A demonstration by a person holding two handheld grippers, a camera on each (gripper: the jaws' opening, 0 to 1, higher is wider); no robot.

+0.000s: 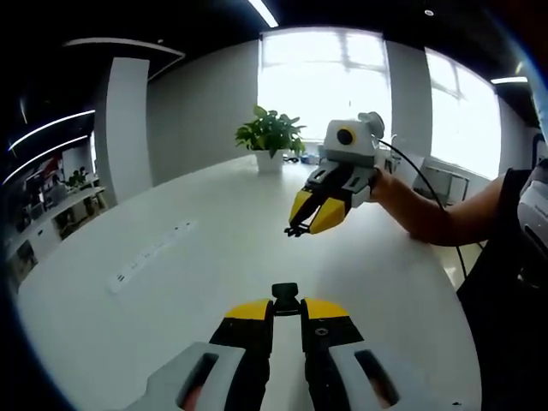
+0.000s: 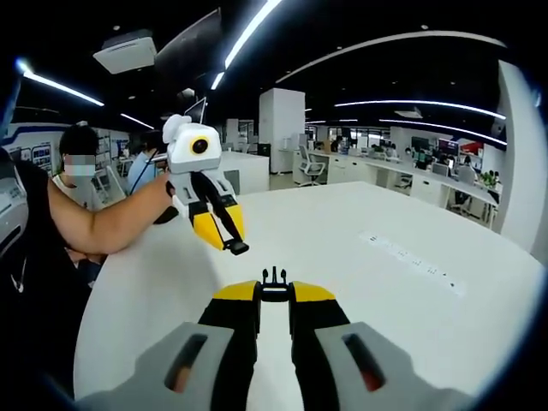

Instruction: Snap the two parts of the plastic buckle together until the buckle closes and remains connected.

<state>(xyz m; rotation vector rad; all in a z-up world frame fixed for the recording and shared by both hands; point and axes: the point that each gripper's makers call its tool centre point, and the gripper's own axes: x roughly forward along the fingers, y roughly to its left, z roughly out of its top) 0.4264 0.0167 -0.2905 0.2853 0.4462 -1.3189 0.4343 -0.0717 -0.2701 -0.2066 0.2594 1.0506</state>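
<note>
In the left gripper view my left gripper [image 1: 286, 310] is shut on the black socket half of the buckle [image 1: 285, 294], which pokes out past its yellow tips. Further off and above the white table [image 1: 214, 223], my right gripper [image 1: 301, 227] is shut on the pronged half of the buckle [image 1: 296, 230]. In the right gripper view that pronged half [image 2: 274, 278] stands up between the tips of the right gripper [image 2: 274, 295]. The left gripper [image 2: 231, 242] comes in from the left with the socket half [image 2: 237, 247] in its tips. A gap separates the two halves.
A potted plant [image 1: 271, 137] stands at the table's far end by the bright windows. A strip of sockets [image 1: 150, 255] [image 2: 415, 254] is set into the tabletop. A person's forearm [image 1: 428, 214] [image 2: 103, 218] reaches in behind each gripper. Office desks and chairs [image 2: 312, 167] fill the background.
</note>
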